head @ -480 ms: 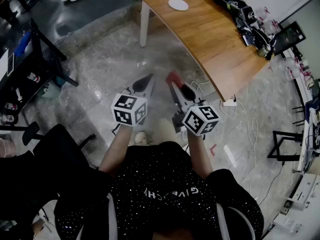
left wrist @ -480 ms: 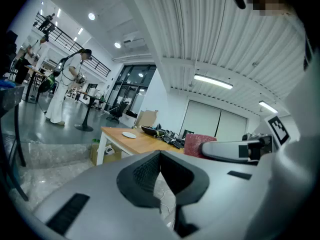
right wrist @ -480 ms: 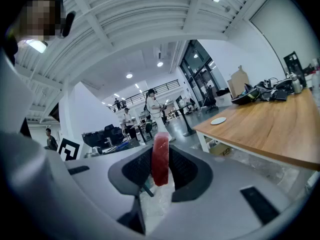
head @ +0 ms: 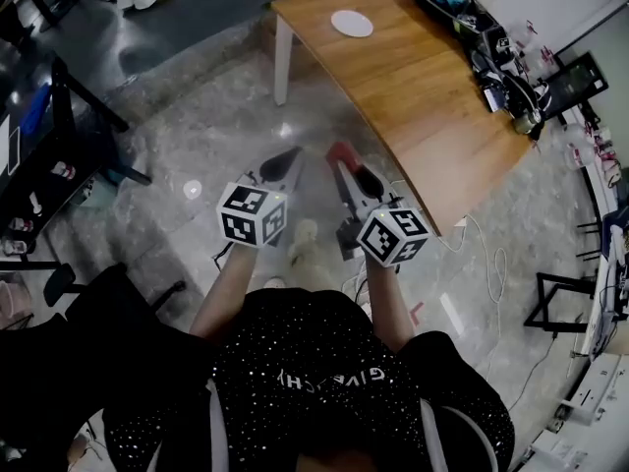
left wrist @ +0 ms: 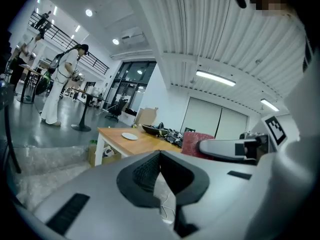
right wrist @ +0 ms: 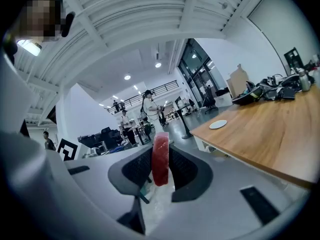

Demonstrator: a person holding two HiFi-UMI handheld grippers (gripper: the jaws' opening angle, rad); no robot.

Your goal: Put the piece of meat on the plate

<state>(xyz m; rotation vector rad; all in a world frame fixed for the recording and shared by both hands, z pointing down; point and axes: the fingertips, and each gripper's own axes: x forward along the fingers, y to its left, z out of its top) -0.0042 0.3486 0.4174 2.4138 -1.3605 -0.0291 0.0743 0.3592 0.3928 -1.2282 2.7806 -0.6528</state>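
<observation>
**A:** Two grippers held side by side over the floor (head: 211, 131). What's in the right gripper (right wrist: 160, 153)?

**B:** It's clamped on a red piece of meat (right wrist: 160, 166), which stands upright between the jaws.

**A:** And the left gripper (left wrist: 160, 153)?

**B:** Its jaws are closed together with nothing between them.

**A:** Where's the plate (head: 352, 24)?

**B:** It's the white one on the wooden worktop (head: 423, 82), upper middle of the head view. It sits well apart from the meat.

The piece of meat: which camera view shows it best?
The right gripper view: the piece of meat stands close and central, clamped between the jaws. The head view shows only a small red end; the left gripper view shows a red block, partly hidden.
</observation>
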